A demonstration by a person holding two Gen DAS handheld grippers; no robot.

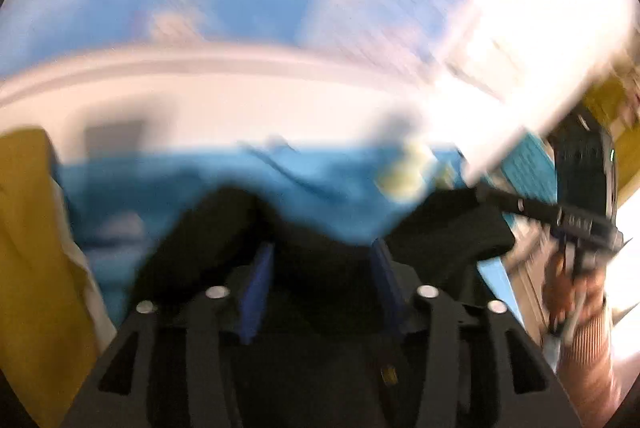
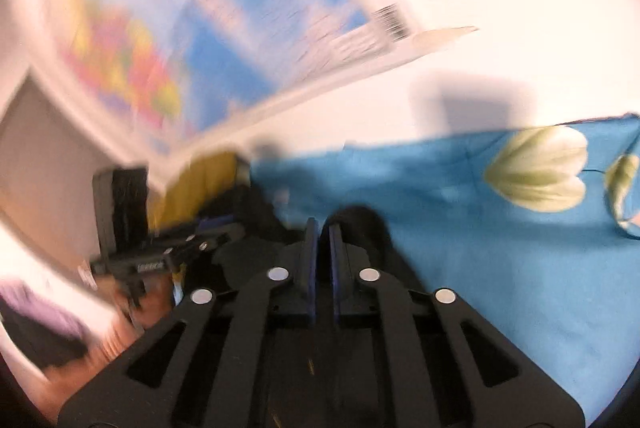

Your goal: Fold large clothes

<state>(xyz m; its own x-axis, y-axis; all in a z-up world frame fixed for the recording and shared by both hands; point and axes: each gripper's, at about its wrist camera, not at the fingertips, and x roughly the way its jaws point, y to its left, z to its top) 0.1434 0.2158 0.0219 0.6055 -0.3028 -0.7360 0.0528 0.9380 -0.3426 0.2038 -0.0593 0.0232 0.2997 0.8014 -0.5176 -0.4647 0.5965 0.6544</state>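
Gripping, right tongs: my blue pads sit almost together with only a thin slit between them; dark cloth bunches right at their tips, so I judge an edge of it is pinched, though blur keeps me from seeing the fabric inside the slit.
Left tongs: jaws stand about halfway apart, the blue pads clear of each other; dark cloth lies between and under them, but I see no pad pressing on it, so I read this side as not gripping.
Black garment: a dark heap near the front of the bed, spread across both wrist views, one fold humped just ahead of the right tongs; I take it for the large piece to fold.
Why held so: I judge one side is caught and the other freed so the cloth can be drawn out or re-gripped before a fold.
Bed sheet: blue, printed with pale flowers, carrying the garment; its far edge meets the white wall.
Mustard cloth: at the bed's left edge, beside the garment.
Wall map: colourful, above the bed's far edge, badly blurred.
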